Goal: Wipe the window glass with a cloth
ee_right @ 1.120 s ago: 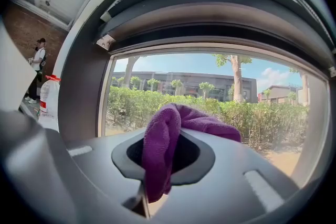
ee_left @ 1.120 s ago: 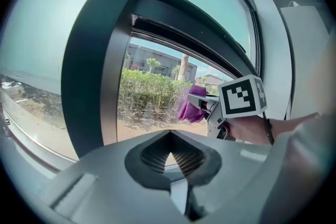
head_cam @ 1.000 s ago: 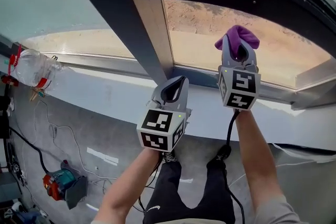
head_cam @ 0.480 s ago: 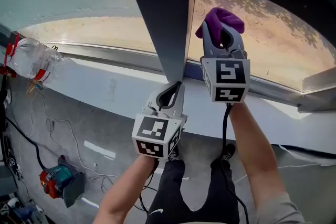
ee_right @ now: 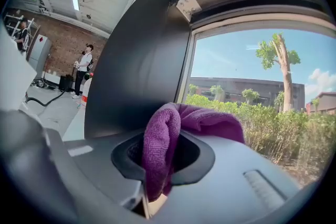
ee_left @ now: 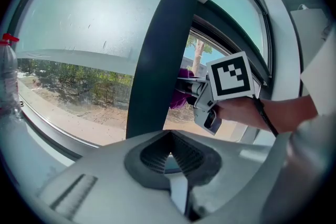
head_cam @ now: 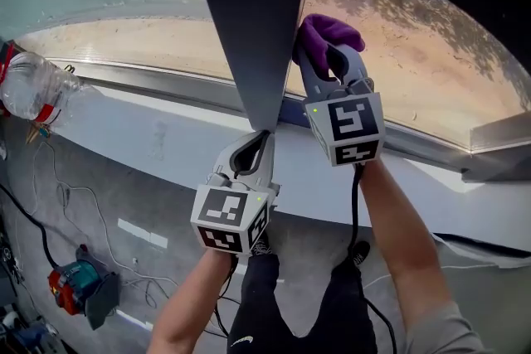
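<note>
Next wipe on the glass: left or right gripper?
Right. The right gripper is shut on the purple cloth, raised at the window glass beside the dark pillar. The left gripper is shut, empty and lower.

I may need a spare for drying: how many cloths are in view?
1: the purple cloth, clamped in the jaws of the right gripper, by the glass beside the window post. The left gripper is shut and empty. Others may lie out of view.
</note>
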Demonstrator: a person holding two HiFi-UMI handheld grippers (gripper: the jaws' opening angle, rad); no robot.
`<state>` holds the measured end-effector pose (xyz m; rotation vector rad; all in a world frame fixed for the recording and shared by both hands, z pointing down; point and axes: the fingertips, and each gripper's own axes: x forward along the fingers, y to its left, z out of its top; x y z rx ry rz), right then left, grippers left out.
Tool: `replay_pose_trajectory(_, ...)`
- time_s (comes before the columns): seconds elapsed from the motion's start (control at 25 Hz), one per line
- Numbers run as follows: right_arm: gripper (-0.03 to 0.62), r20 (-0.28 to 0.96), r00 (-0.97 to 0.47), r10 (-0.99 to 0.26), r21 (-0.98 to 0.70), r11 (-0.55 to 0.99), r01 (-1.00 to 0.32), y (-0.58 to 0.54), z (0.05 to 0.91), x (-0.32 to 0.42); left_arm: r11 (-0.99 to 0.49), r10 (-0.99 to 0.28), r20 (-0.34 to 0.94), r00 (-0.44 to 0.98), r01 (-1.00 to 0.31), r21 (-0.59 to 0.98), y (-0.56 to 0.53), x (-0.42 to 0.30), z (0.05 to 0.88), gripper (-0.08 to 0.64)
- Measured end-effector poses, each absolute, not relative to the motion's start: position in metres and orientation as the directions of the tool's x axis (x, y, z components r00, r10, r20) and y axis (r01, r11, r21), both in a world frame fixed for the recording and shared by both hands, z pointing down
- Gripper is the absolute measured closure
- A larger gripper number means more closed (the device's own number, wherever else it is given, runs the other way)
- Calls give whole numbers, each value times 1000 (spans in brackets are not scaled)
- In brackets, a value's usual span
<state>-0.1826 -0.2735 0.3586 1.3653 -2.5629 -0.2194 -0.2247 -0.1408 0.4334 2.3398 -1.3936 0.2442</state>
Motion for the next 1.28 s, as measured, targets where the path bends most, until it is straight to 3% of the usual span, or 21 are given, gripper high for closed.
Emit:
replay_pose_trajectory(0.24, 514, 180, -575, -798, 201, 602, -773, -272, 398, -182, -428, -788, 367, 494, -869, 249, -134, -216, 444, 560)
replay_pose_trajectory(0.56, 514, 154, -577, -802, 206, 597, -775, -270, 399, -169, -440, -774, 388, 501, -866, 239, -136, -207, 452, 560)
replay_pose_trajectory(1.28, 511, 185, -378, -907, 238, 414, -879, -230, 395, 44, -602, -673, 355, 649, -759, 248, -127, -45, 434, 560)
